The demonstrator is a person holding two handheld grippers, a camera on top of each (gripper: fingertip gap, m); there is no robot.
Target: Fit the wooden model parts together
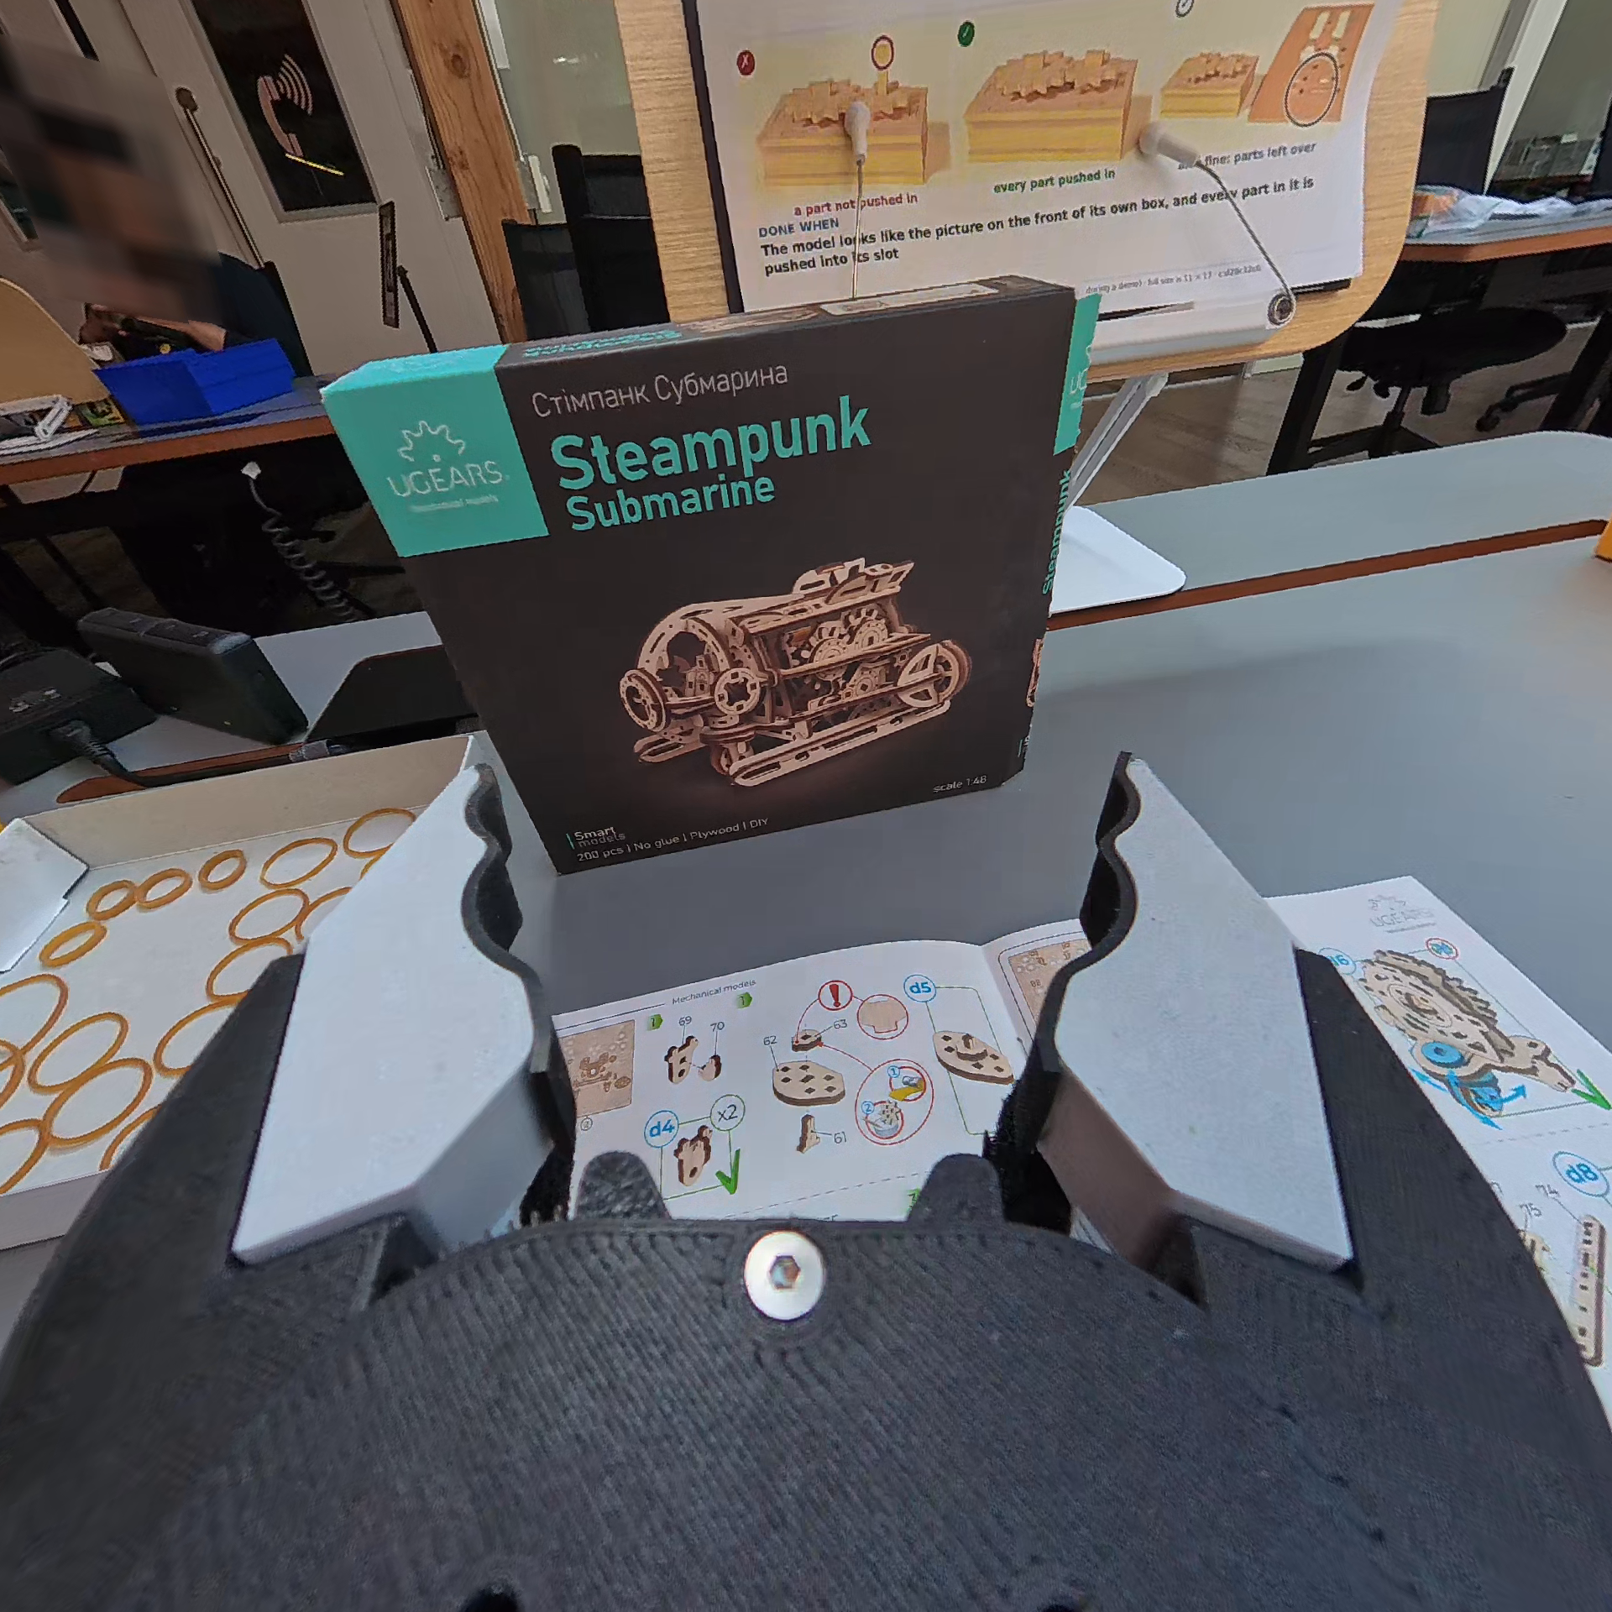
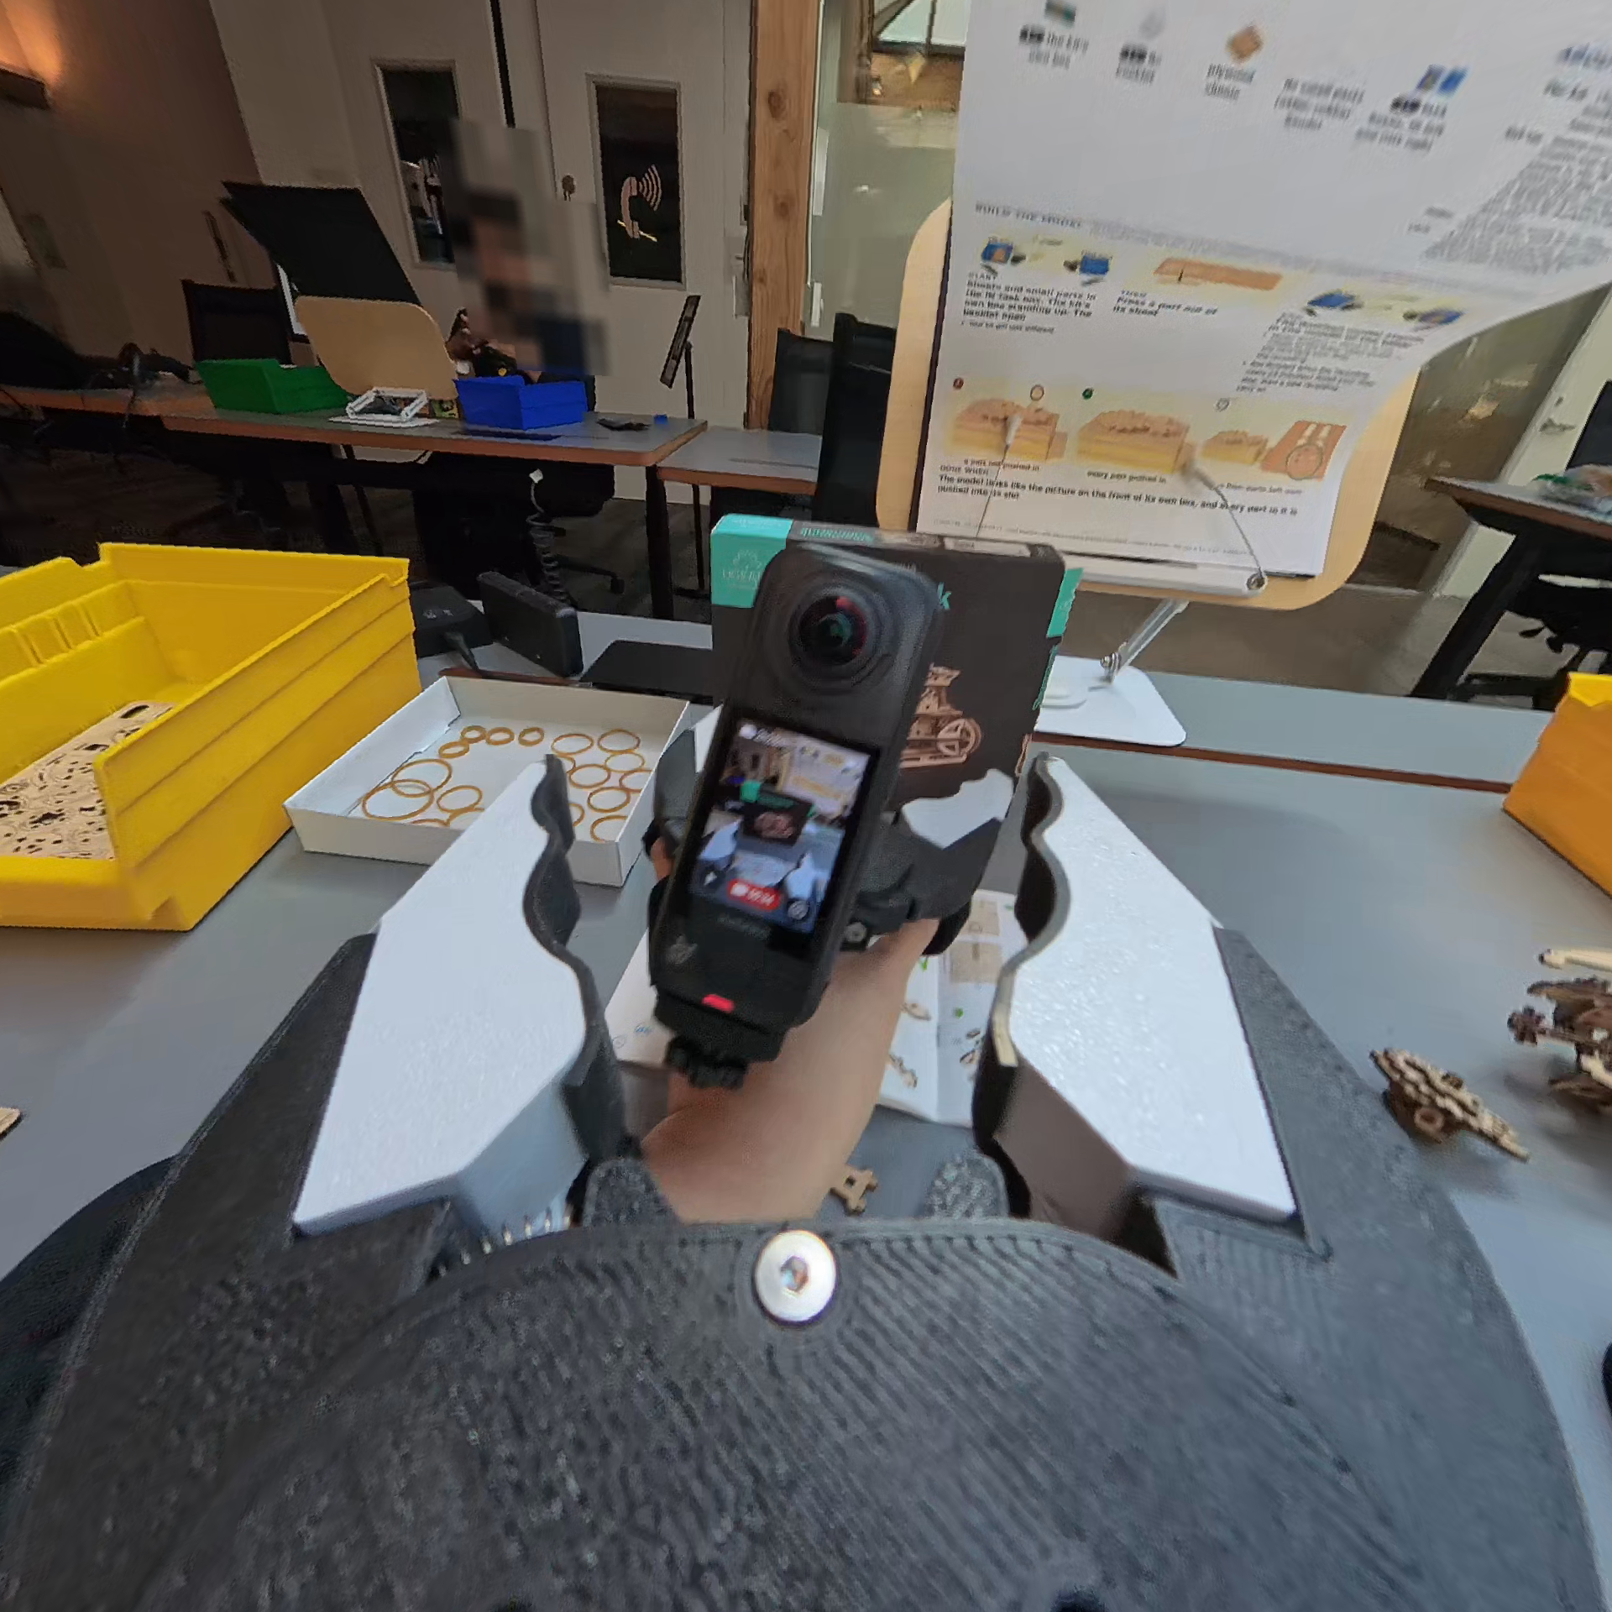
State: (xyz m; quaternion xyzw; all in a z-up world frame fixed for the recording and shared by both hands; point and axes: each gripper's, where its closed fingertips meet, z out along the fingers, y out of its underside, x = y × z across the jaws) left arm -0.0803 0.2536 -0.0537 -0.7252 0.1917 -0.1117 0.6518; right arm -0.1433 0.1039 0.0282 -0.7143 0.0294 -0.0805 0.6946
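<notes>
My left gripper (image 1: 802, 785) is open and empty, held above the open instruction booklet (image 1: 785, 1064) on the grey table. It faces the dark model kit box (image 1: 741, 558) that stands upright. My right gripper (image 2: 794, 776) is open and empty. Ahead of it a hand (image 2: 768, 1099) holds the left gripper with its black camera (image 2: 785, 785) in front of the kit box (image 2: 986, 663). Small assembled wooden parts (image 2: 1448, 1103) lie on the table at the right in the right wrist view. A tiny wooden piece (image 2: 853, 1188) lies by the booklet (image 2: 942, 1029).
A white tray of rubber bands (image 1: 131, 986) sits left of the booklet and also shows in the right wrist view (image 2: 488, 776). A yellow bin (image 2: 218, 698) with a plywood sheet (image 2: 61, 794) stands far left. Another yellow bin (image 2: 1561, 785) is at the right. A poster stand (image 2: 1134, 384) stands behind the table. About 20 centimetres separates my left fingertips from my right.
</notes>
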